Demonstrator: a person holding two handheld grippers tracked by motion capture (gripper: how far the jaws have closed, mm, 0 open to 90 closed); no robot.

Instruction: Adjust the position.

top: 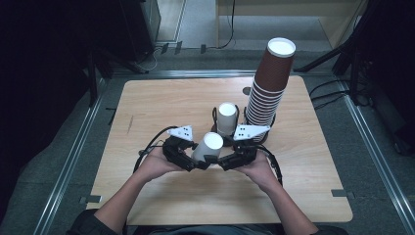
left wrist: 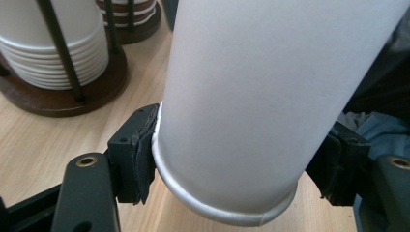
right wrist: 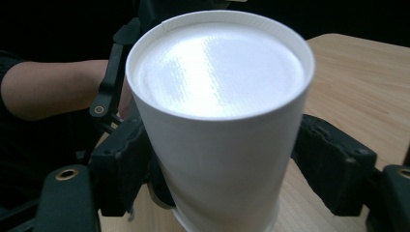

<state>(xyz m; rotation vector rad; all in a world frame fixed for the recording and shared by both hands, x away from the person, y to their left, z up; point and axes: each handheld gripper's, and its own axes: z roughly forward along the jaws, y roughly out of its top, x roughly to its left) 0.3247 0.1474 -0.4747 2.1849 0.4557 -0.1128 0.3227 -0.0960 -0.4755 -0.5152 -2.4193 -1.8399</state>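
Cup [top: 207,147] first: a white paper cup, bottom up and tilted, sits between my two grippers, lifted off the table [top: 161,105] as far as I can judge from the high view. My left gripper [top: 188,163] has it at the rim end; in the left gripper view its pads press against the cup wall just above the rolled rim on both sides, so that gripper is pinching the cup. My right gripper [top: 226,163] comes in from the opposite side. In the right gripper view the cup's closed white base faces the camera and the cup body stands between the two black jaws; the near-left pad looks to be against the wall, while the other pad seems just off it, so I cannot tell whether this gripper is truly clamped or only bracketing the cup.

Beyond both grippers, just past the held cup, a short stack of white cups [top: 227,117] sits bottom up in a dark wire holder [top: 215,128]. Beside that, further to the right gripper's side, a tall stack of brown cups [top: 268,83] rises and leans slightly, its top white base showing.
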